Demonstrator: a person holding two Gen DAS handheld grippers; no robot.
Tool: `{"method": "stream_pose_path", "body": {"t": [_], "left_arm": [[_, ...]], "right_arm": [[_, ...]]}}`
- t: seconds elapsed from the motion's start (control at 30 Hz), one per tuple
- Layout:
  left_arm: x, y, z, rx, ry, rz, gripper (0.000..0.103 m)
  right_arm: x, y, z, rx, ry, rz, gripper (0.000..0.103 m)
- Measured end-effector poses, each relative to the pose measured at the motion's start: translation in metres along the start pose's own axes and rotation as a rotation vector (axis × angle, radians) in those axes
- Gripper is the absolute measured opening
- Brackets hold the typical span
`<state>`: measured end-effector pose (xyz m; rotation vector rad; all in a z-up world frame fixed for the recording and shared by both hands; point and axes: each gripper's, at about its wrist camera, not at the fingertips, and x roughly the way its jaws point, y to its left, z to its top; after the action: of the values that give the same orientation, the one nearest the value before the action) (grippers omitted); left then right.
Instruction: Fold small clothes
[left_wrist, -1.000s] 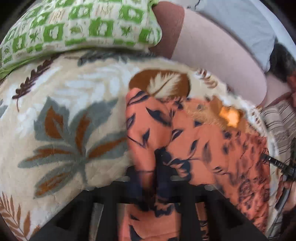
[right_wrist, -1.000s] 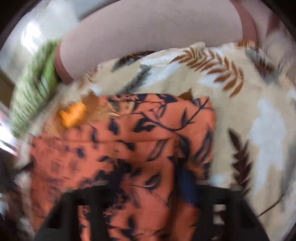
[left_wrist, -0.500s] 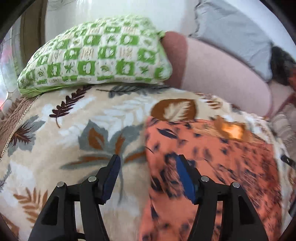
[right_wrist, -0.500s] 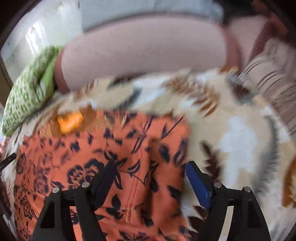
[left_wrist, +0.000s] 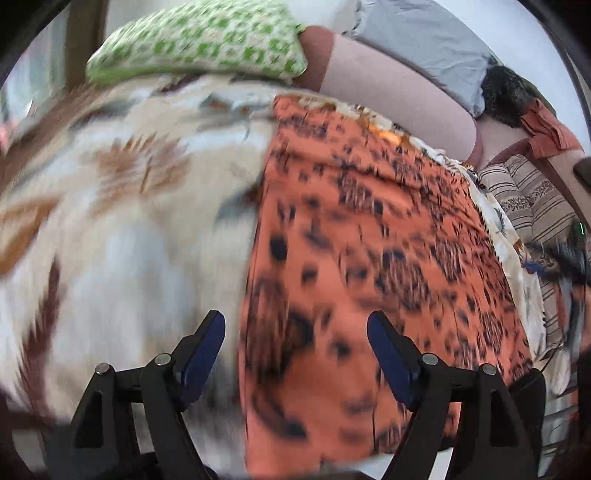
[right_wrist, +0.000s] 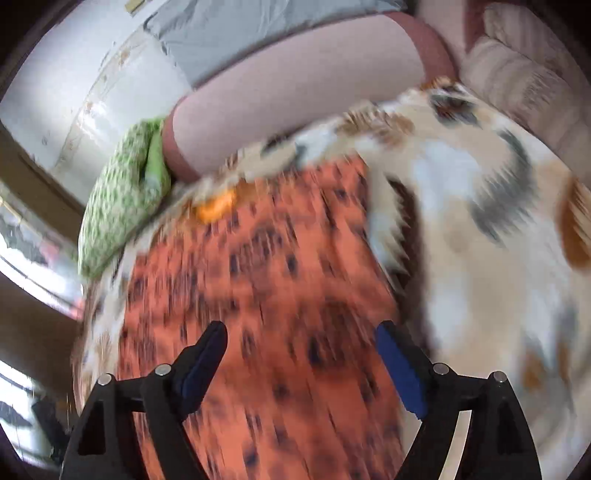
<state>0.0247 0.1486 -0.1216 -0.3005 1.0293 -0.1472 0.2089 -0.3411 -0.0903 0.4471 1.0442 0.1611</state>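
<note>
Left tongs (left_wrist: 295, 326) and right tongs (right_wrist: 301, 338) opening, both empty.

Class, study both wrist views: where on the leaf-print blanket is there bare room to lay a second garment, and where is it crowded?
Free: the leaf-print blanket between the orange floral garment and the green pillow, and the blanket on the garment's other side, bordered by the pink bolster. Crowded: the far edge, where the bolster, the pillow and the striped cushions press close.
</note>
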Motion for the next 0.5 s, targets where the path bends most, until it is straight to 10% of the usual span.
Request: {"method": "stream_pose_path", "body": {"t": [0.2,0.27,0.37,0.5], "left_arm": [[0.01,0.004,-0.03,-0.031,0.051,-0.012,0.078],[0.012,-0.001,-0.035,0.001,0.044,0.068,0.047],[0.002,-0.001,-0.033,-0.01,0.05,0.042,0.032],[0.0,0.009,-0.04,-0.08,0.064,0.03,0.065]], "right_arm": [[-0.017,-0.057,-0.116,0.12,0.179,0.001,0.067],[-0.018,-0.063,-0.133,0.149,0.197,0.03,0.048],[-0.023,-0.051,-0.147,0.113,0.19,0.031,0.043],[-0.042,-0.033,-0.146,0.038,0.085,0.032,0.043]]}}
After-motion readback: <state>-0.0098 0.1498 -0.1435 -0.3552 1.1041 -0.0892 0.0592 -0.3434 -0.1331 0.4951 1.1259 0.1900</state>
